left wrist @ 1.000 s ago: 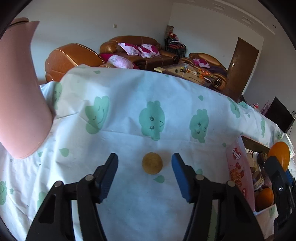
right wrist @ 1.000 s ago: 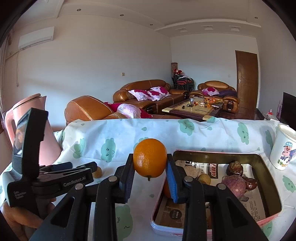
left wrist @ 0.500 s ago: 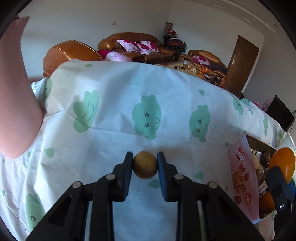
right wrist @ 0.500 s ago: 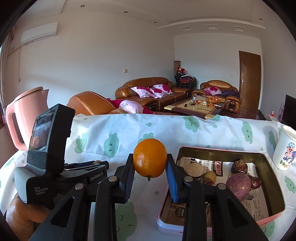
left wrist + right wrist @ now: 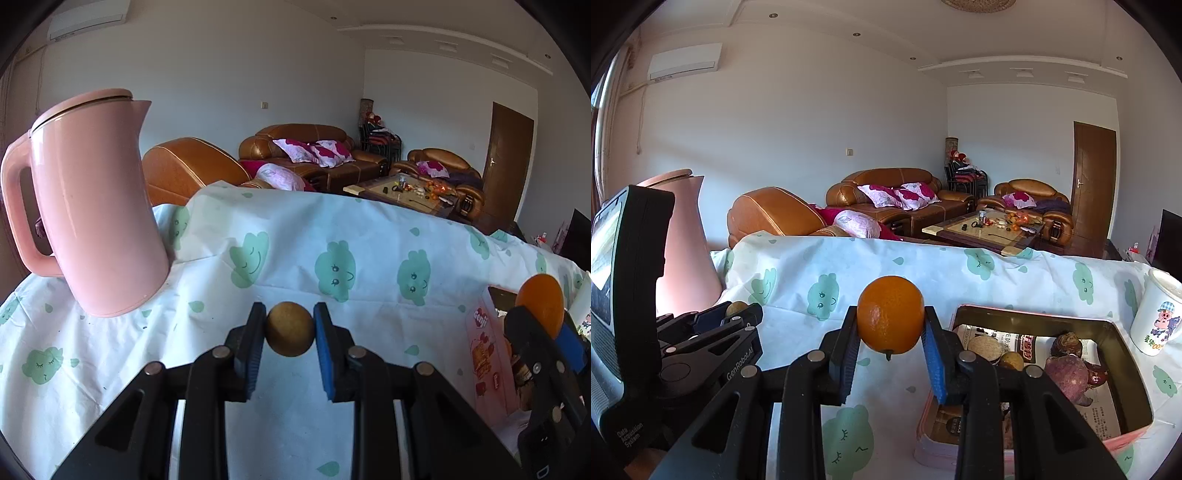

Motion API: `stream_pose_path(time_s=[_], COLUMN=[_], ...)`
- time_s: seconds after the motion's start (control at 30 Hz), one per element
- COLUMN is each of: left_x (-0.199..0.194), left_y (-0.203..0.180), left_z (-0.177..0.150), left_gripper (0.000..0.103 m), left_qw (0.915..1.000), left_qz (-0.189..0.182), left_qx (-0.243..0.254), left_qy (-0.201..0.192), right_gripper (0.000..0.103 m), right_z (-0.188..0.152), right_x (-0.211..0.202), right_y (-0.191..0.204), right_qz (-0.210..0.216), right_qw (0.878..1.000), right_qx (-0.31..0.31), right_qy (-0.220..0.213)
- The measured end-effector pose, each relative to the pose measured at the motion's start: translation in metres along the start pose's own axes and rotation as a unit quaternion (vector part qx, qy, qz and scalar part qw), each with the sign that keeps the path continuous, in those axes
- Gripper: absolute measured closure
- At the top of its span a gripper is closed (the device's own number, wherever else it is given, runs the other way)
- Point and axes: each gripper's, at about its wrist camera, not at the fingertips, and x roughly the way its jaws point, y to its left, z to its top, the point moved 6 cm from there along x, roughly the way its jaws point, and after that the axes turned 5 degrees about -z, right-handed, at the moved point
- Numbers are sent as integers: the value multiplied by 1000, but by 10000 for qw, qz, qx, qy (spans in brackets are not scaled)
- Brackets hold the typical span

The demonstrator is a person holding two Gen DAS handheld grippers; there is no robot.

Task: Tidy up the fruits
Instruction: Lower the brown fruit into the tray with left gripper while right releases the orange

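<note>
Above the tablecloth, left hand-held gripper pinching brown fruit, right hand-held gripper pinching orange

— What sort of room is this?
— A living room with white walls and a stepped white ceiling set with small recessed lights.
— Any fittings?
— An air conditioner is mounted high on the left wall, and a brown wooden door stands at the right.
— And furniture?
— Brown leather sofas with pink-and-white cushions, an armchair beyond, and a cluttered coffee table between them. Bright daylight fills the room.
</note>
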Motion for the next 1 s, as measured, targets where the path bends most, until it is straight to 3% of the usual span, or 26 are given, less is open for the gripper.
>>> stream_pose_path(time_s=[1.0], left_x=[-37], left_y=[-20], left_z=[-12], left_gripper=[75], left_qw=[9990], left_qz=[159], left_qx=[104], left_qy=[-395], right_gripper=[68], right_z=[-13], right_x=[-40], right_y=[-25], right_qz=[-20], right_qw=[9998], right_qx=[-150], right_qy=[-151])
